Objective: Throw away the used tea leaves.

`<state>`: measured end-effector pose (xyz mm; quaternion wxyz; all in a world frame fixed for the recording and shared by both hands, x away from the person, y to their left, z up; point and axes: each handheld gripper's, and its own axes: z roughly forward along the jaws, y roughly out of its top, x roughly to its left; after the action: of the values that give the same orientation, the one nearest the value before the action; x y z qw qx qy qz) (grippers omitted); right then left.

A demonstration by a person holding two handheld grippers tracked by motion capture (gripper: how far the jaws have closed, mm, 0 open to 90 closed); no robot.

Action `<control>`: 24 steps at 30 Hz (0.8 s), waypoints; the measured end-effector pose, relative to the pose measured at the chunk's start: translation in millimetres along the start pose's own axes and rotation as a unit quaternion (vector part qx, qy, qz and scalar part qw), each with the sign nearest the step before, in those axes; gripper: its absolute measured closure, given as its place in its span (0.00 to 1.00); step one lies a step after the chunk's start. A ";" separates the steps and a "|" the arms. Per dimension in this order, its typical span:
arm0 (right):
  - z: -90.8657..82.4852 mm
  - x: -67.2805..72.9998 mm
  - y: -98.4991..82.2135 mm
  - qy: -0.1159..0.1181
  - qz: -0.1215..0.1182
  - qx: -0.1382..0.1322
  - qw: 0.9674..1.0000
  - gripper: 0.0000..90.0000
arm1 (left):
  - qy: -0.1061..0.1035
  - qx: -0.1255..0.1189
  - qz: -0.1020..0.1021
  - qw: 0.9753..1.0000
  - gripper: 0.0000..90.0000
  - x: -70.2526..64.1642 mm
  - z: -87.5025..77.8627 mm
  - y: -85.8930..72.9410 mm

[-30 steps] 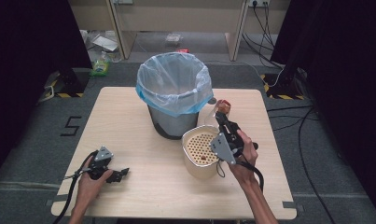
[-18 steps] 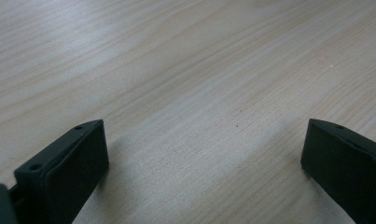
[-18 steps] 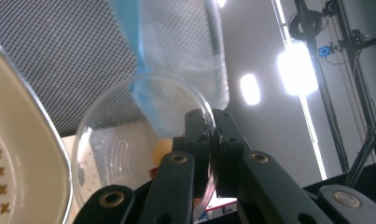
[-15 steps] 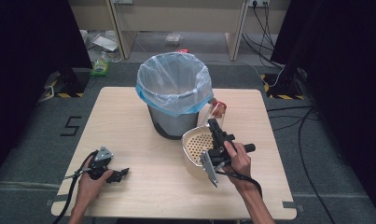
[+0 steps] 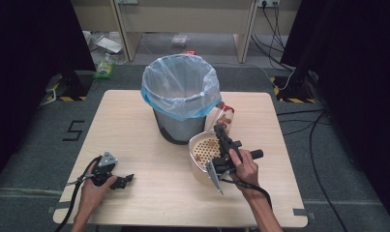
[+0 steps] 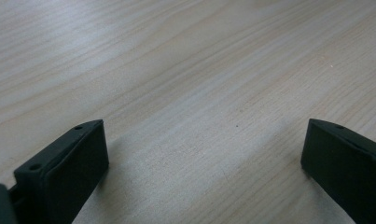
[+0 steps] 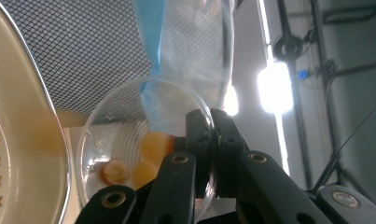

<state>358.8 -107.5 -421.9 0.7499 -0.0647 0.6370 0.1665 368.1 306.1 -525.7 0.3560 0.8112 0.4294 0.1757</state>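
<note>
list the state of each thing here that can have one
clear cup: tipped, rim pinched by the right gripper, a few orange pieces inside
right gripper: shut on the cup's rim
left gripper: open, nothing between its jaws, low on the table
colander: upright on the table, some pieces in it
bin: upright, lined with a bag, top open

Right tongs [image 5: 220, 133] at clear cup [image 5: 223, 117], between bin [image 5: 181, 96] and strainer bowl [image 5: 202, 153].
</note>
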 end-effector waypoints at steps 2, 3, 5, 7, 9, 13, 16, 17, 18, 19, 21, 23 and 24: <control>-1.5 -1.2 1.3 -0.005 -0.005 -0.007 1.000 0.97 | 0.000 0.000 0.000 1.000 0.00 0.0 0.0 0.0; -1.4 -1.9 1.6 -0.007 -0.003 -0.007 1.000 0.97 | 0.000 0.000 0.000 1.000 0.00 0.0 0.0 0.0; -1.5 -3.7 2.7 -0.010 -0.004 -0.011 1.000 0.97 | 0.000 0.000 0.000 1.000 0.00 0.0 -0.1 0.0; -1.1 -4.5 3.0 -0.013 -0.004 -0.011 1.000 0.97 | 0.000 0.000 0.000 1.000 0.00 0.0 0.0 0.0; -1.3 -6.1 3.9 -0.015 0.000 -0.011 1.000 0.97 | 0.000 0.000 0.000 1.000 0.00 0.0 0.0 0.0; -0.3 -10.6 3.3 -0.017 0.004 -0.008 1.000 0.97 | 0.000 0.000 0.000 1.000 0.00 -0.1 0.0 0.0; -0.9 -12.3 1.2 -0.006 0.028 -0.006 1.000 0.97 | 0.000 0.000 0.000 1.000 0.00 0.0 -0.1 0.0; -0.7 -13.7 0.4 -0.003 0.037 -0.005 0.999 0.97 | 0.000 0.000 0.000 1.000 0.00 -0.1 0.0 0.0; 0.4 -16.0 -0.8 0.005 0.054 -0.004 0.999 0.97 | 0.000 0.000 0.000 1.000 0.00 0.0 0.0 0.0; 1.8 -18.4 -3.1 0.017 0.098 0.002 0.995 0.97 | 0.000 0.000 0.000 1.000 0.00 0.0 0.0 0.0; 4.8 -24.9 -9.2 0.034 0.170 0.009 0.985 0.97 | 0.000 0.000 0.001 1.000 0.00 -0.1 0.0 0.0; 7.9 -32.3 -17.0 0.058 0.236 0.020 0.970 0.97 | 0.000 0.000 0.000 1.000 0.00 0.0 0.0 0.0; 7.9 -32.3 -17.0 0.058 0.236 0.020 0.970 0.97 | 0.000 0.000 0.000 1.000 0.00 0.0 0.0 0.0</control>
<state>367.5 -126.3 -390.9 0.6522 0.0929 0.6797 0.3225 368.2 306.2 -525.7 0.3560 0.8112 0.4294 0.1755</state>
